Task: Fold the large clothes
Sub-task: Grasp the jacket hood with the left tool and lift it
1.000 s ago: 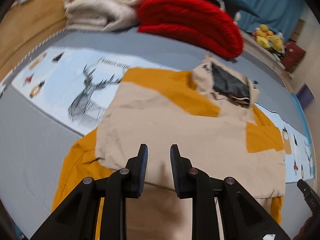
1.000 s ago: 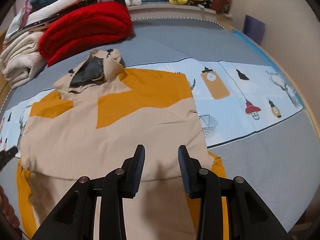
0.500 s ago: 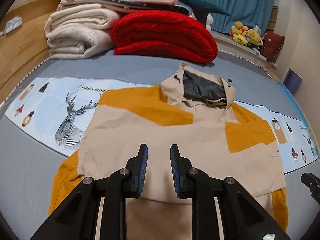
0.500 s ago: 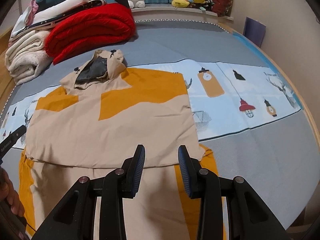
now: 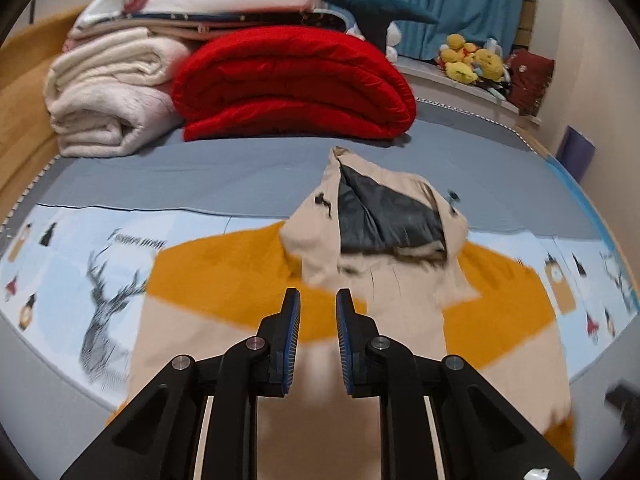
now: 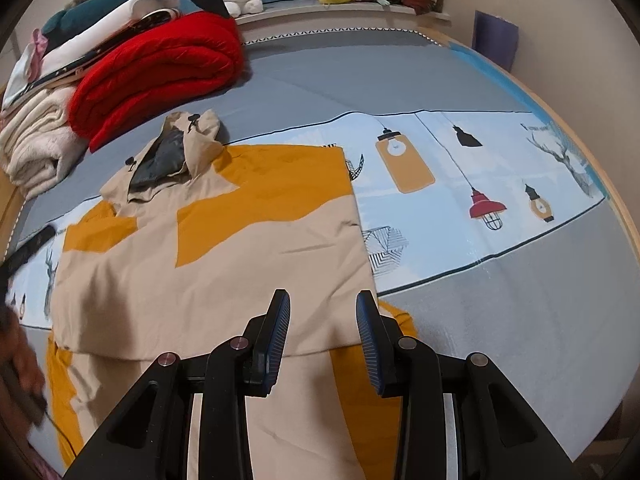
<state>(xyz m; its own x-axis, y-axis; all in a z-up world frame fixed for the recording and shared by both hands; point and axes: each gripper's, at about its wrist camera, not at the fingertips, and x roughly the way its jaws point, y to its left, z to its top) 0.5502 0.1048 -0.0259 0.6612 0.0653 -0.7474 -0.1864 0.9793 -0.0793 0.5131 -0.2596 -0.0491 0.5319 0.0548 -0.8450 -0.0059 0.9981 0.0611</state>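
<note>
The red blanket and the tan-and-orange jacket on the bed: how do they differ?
The red blanket is one colour; the jacket is beige with orange patches and a dark-lined hood. The blanket is folded into a thick bundle at the bed's far end; the jacket lies flat, near both open tongs. Both rest on the bed.

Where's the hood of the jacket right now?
The hood lies at the jacket's far end on the bed, just short of the red blanket; in the right wrist view it is up left.
</note>
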